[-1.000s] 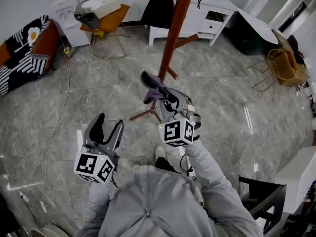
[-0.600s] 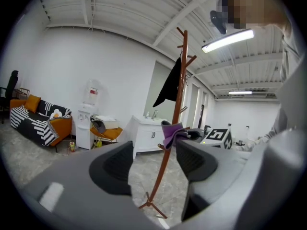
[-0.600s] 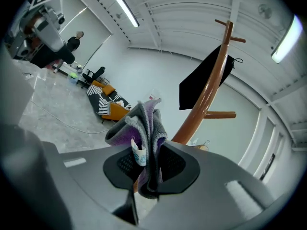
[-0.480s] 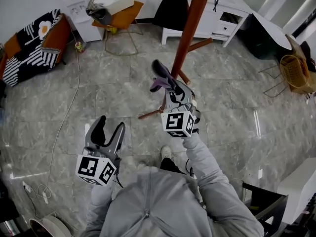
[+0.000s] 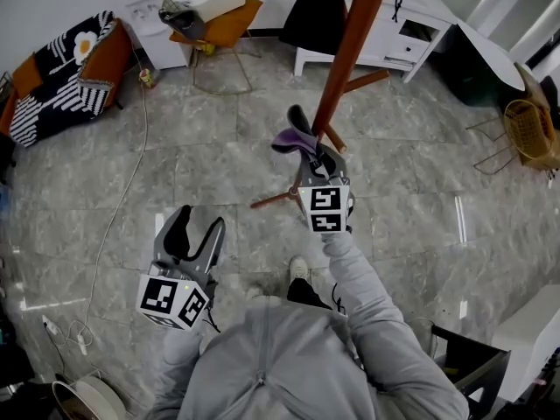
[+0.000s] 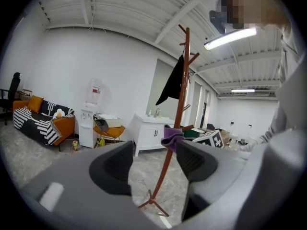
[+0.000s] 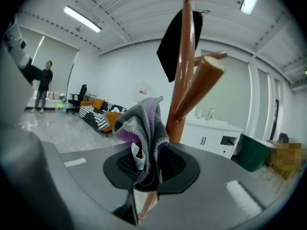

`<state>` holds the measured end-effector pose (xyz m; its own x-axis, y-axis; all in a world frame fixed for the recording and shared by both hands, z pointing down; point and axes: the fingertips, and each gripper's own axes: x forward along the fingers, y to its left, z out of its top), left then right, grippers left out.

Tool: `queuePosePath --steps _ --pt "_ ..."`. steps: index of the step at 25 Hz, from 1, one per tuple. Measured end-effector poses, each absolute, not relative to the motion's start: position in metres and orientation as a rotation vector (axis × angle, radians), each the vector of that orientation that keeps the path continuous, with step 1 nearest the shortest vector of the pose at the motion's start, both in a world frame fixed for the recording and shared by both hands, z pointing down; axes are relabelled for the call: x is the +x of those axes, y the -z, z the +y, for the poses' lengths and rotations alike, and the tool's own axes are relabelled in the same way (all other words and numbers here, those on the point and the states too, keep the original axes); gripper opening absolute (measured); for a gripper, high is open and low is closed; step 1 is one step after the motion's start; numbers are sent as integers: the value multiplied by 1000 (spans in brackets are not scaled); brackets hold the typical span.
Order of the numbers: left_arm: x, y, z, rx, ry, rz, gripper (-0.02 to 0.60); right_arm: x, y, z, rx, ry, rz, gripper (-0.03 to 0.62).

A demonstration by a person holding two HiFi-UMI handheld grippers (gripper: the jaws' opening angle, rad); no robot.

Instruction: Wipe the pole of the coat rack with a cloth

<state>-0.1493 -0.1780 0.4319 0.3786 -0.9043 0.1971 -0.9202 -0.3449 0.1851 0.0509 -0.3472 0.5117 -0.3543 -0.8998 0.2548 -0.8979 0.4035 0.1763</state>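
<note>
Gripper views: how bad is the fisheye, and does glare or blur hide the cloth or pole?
Right gripper view: strong fisheye, dark corners, cloth and pole sharp, near jaws soft. Left gripper view: same bowing, ceiling light blown out. Head view: light streaks on glossy floor, pole readable.

The person wears a light grey sweatshirt [image 5: 262,366] with a seam running down its back, long rumpled grey sleeves [image 5: 357,276], dark trousers and a pale shoe [image 5: 297,269]. The left hand-held gripper [image 5: 194,231] and the right hand-held gripper [image 5: 302,134] each have a smooth grey body with black jaws, and each ends in a white cube [image 5: 172,297] printed with black square markers. Seen close, the jaw pads [image 6: 117,169] are black, rounded and finely gridded.
</note>
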Motion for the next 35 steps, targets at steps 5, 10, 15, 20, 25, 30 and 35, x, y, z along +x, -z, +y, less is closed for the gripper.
queuePosePath --steps 5,10,15,20,25,30,35 --pt "-151 -434 -177 2377 -82 -1608 308 50 -517 -345 1555 -125 -2424 57" --pt "-151 -433 -175 2385 -71 -1602 308 35 -510 -340 1503 -100 -2461 56" --pt "-155 -429 -173 2385 -62 -1611 308 10 -497 -330 1438 -61 -2518 56" --pt "-163 -426 -167 2374 -51 -1633 308 -26 -479 -315 1339 3 -2603 57" --pt "-170 -422 -159 2361 -34 -1658 308 -54 -464 -302 1259 41 -2665 56" --pt "-182 -419 -150 2348 -16 -1683 308 -75 -455 -285 1211 60 -2704 55" --pt "-184 -419 -142 2361 9 -1681 308 -78 -447 -266 1214 35 -2736 57"
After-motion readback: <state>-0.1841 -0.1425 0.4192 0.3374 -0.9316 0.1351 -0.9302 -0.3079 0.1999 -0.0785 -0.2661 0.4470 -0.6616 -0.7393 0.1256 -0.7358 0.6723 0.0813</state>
